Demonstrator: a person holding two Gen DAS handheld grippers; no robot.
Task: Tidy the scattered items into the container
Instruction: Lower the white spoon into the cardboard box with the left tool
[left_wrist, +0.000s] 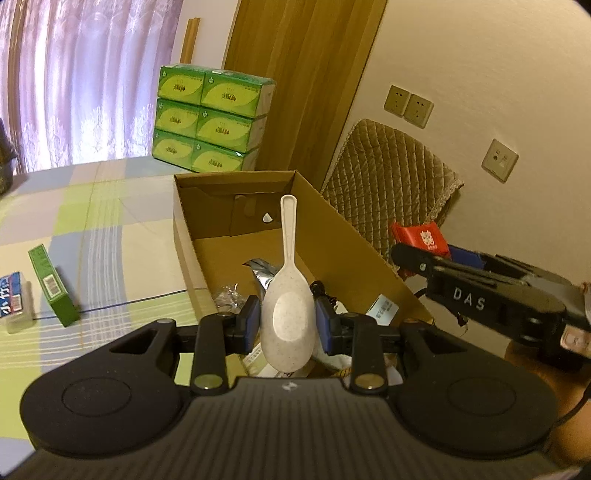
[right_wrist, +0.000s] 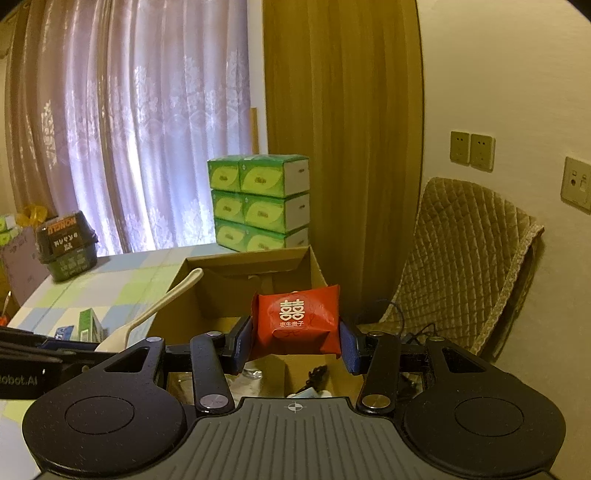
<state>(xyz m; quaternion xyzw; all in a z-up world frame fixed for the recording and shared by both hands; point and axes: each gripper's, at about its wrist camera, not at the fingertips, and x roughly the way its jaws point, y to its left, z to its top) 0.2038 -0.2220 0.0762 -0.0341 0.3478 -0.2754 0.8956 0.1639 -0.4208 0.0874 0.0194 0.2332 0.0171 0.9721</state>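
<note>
L gripper (left_wrist: 289, 328): clamped on 1 pale speckled rice spoon (left_wrist: 289, 295), lower centre of left wrist view; bowl betw. the 2 blue pads, handle pointing up-frame over the box.
R gripper (right_wrist: 295, 343): clamped on 1 red packet (right_wrist: 295, 319) w/ white double-happiness mark, centre of right wrist view, held above the box opening.
Cardboard box (left_wrist: 236, 184): 1, open top, centre frame, sits on the checked cloth (left_wrist: 110, 221). Inside, near end: 1 silver foil pouch (left_wrist: 264, 273), 1 clear wrapper (left_wrist: 227, 295), 1 black cord (left_wrist: 325, 291), 1 white label (left_wrist: 382, 308); rest too hidden to count.
Still outside box: 1 green carton (left_wrist: 51, 286) standing on edge, left of frame; 1 blue-white pack (left_wrist: 14, 299) just beside it at far left edge.
Tissue packs (left_wrist: 210, 118): 6 faces visible, stacked 2 wide x 3 high, upper centre behind box.
Dark tub (right_wrist: 66, 243): 1, left mid-frame in right wrist view.
Wall sockets (left_wrist: 408, 105): 2 side by side upper right, plus 1 separate plate lower.
Quilted pad (left_wrist: 388, 184): 1, right of box against the wall.
</note>
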